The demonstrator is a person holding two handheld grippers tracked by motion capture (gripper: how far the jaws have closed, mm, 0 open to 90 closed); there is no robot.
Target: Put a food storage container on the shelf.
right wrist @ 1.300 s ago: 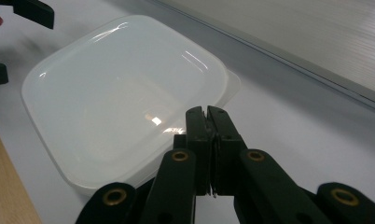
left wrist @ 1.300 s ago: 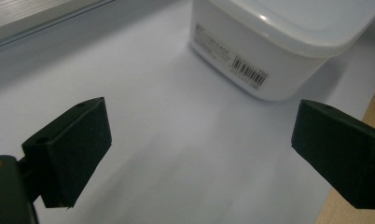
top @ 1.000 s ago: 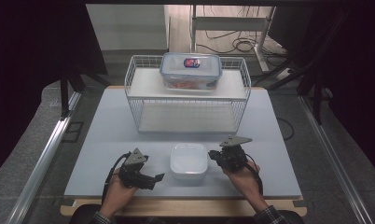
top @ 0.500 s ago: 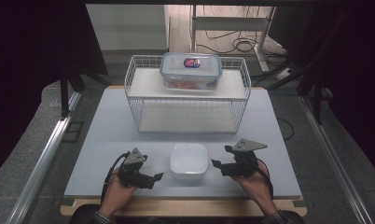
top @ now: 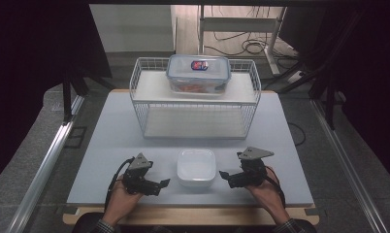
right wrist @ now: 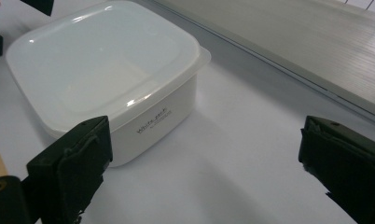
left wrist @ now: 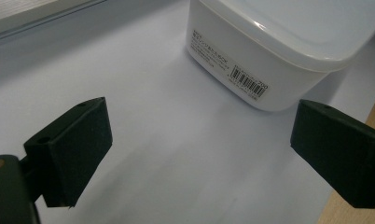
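Since a second ago the right gripper (top: 225,174) has drawn back off the white lidded container (top: 196,166), its jaws just opened wide with nothing between them. On the worktop (top: 110,141), that container sits near the front edge, midway. Left gripper (top: 165,183) waits beside it, jaws wide, empty.

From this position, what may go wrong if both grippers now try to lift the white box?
1. The white box looks smooth and its sides slope inward, so it may slip from the pads.
2. Its lid juts past the walls; a grip on that rim might pop the lid off.
3. The left gripper and right gripper both stand open beside the box, not touching it; uneven closing could push it toward the near table edge.
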